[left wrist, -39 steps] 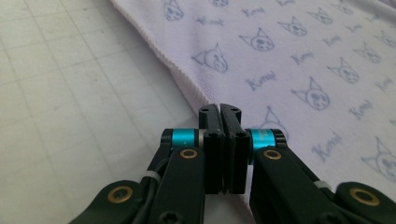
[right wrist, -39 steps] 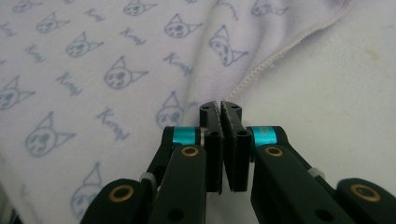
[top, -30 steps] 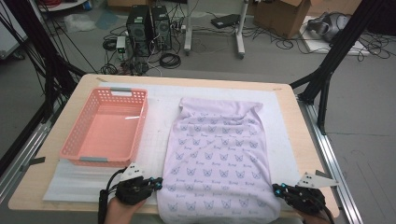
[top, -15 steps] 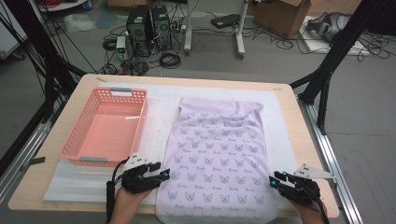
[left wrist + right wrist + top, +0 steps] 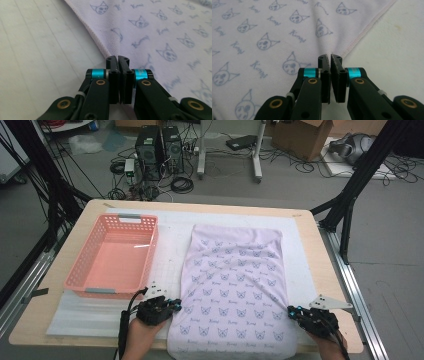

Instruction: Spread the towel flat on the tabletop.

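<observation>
High view: a lilac cloth [image 5: 234,285] printed with small cat faces lies flat on the white mat [image 5: 170,250] that covers the wooden surface [image 5: 320,250], its near hem at the person's edge. A pink basket [image 5: 75,275] stands to the left of the cloth, close beside it but not touching. The left gripper [image 5: 176,306] sits at the cloth's left edge near the bottom corner, and the right gripper [image 5: 292,312] sits at the right edge opposite it. Both have just been opening and then closing.

Left gripper view: the jaws of the left gripper [image 5: 118,58] stand pressed together, right at the stitched hem of the cloth [image 5: 160,32]. The edge runs up to the tips (whether any fabric is pinched between them I cannot tell). White mat [image 5: 40,55] fills the left side.

Right gripper view: the right gripper [image 5: 330,56] has its jaws together too, with only a thin slit at the tips. They rest at the hem of the cloth [image 5: 274,32], where a slight crease rises from the tips. Bare mat [image 5: 392,50] lies to the right.
</observation>
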Demonstrator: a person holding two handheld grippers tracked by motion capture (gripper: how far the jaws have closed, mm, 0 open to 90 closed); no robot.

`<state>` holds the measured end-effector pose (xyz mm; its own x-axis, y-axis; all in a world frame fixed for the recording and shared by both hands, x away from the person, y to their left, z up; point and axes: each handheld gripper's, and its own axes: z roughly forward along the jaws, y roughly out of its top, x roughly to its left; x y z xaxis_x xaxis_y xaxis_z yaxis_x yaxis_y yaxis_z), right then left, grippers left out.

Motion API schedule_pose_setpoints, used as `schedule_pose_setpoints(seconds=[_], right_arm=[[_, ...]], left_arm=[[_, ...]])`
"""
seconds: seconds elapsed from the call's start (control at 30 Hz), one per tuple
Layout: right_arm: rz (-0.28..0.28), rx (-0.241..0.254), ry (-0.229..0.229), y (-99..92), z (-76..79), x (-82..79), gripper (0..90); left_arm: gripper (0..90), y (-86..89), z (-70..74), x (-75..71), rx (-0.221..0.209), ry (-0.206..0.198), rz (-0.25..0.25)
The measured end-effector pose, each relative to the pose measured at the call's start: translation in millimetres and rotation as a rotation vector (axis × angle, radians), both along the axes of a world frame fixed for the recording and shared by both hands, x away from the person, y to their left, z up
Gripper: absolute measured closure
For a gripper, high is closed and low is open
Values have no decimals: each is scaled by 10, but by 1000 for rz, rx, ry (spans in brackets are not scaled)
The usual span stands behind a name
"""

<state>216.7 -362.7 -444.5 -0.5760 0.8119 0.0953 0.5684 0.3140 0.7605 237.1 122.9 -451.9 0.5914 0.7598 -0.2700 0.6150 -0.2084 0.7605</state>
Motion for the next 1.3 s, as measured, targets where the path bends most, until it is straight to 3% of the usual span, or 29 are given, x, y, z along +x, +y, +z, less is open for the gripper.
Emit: schedule_pose_setpoints(seconds=[0.2,0.23,0.27,0.33,0.4,0.53,0.63,0.7,0.73,0.77,0.9,0.97,1.07,1.27,1.3], right_arm=[[43,7,37,-179,47,-182,866],[39,-3,35,-196,45,-200,863],[34,0,41,-209,45,-213,848],[13,11,29,-232,51,-208,742],[-23,43,16,-246,67,-176,675],[-67,43,-6,-182,61,-53,653],[-92,10,-4,-66,12,74,643],[-106,-31,5,13,-38,138,665],[-117,-44,-10,30,-34,138,726],[-115,-52,-8,28,-28,136,856],[-129,-133,-15,-35,19,71,879],[-127,-105,1,-113,18,49,864],[-110,-71,-19,-142,11,23,645],[-152,18,-84,-233,87,43,559],[-159,25,-83,-239,90,52,556]], left_arm=[[843,53,-1,-217,-39,9,-45],[807,50,-6,-227,-44,-1,-54],[716,48,-7,-218,-48,-5,-51],[571,53,4,-172,-77,-18,-27],[528,55,27,-109,-92,-45,-16],[511,29,51,70,-102,-59,4],[506,-15,48,176,-111,-65,7],[504,-41,38,229,-112,-67,8],[501,-47,33,256,-113,-66,7],[496,-52,26,283,-119,-63,9],[462,-63,18,372,-130,-57,26],[449,-74,22,404,-130,-57,31],[441,-101,21,466,-124,-57,34],[450,-147,39,639,-109,-43,66],[458,-156,43,657,-87,-39,66]])
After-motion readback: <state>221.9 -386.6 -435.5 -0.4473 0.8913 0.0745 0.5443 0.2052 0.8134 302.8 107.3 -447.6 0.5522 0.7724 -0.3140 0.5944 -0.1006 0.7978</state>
